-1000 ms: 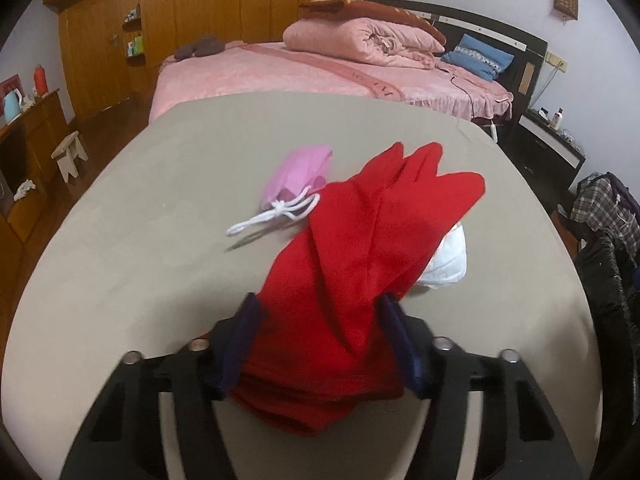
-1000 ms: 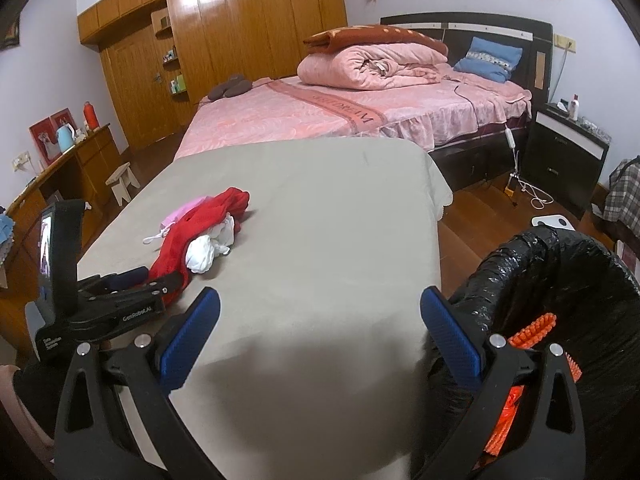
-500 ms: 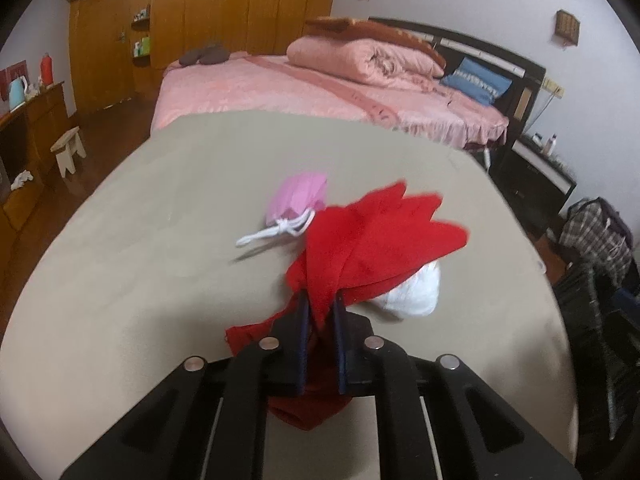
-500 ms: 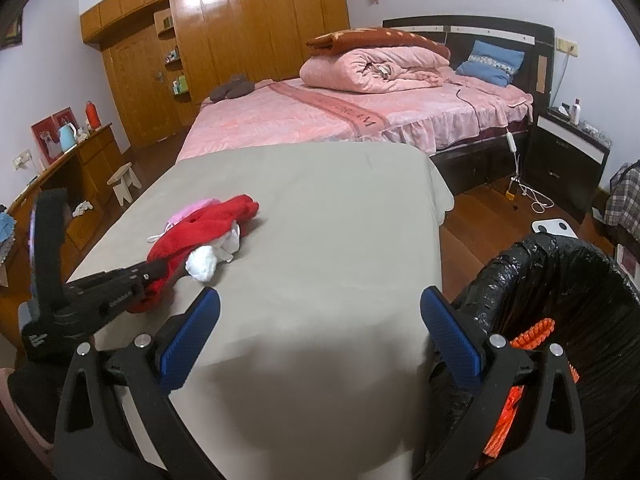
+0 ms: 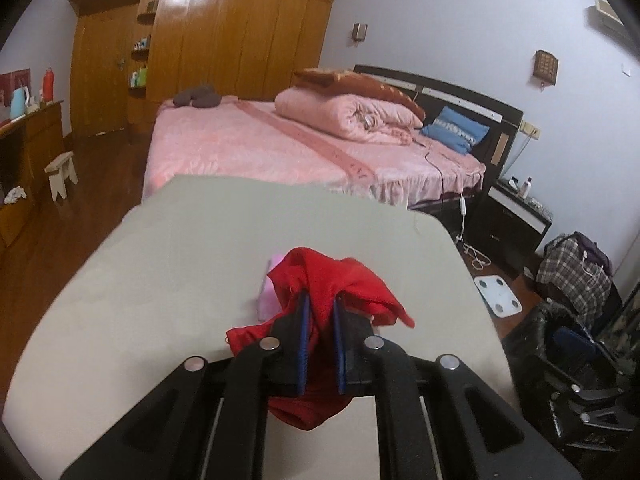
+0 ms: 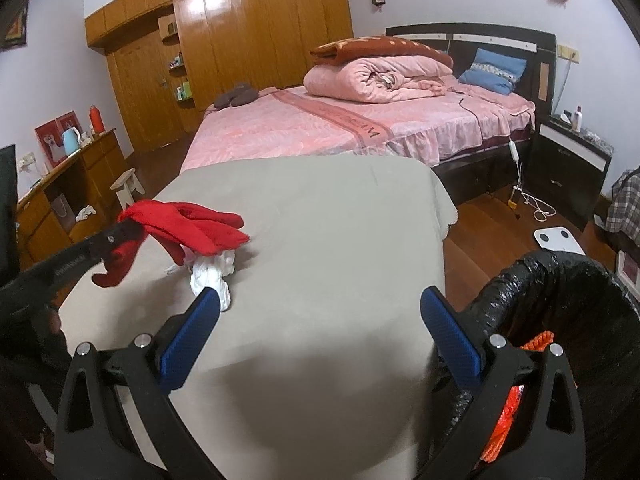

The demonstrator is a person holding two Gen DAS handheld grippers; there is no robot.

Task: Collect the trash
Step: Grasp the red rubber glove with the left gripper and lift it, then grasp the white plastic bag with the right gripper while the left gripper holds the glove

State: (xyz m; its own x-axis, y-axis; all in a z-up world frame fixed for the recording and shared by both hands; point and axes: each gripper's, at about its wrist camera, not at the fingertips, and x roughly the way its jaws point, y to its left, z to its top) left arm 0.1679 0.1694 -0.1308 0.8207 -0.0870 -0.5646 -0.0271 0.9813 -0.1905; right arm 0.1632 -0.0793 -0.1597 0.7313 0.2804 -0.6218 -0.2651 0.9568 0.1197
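l grip (image 5: 320, 312) clamped on red glove (image 6: 200, 228), lifted off table (image 6: 320, 220) | r grip (image 6: 320, 320) wide, empty

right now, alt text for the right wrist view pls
The left gripper holds a red cloth lifted above a grey table, with a crumpled white item beneath it. The right gripper, jaws wide, is beside a black-lined bin.
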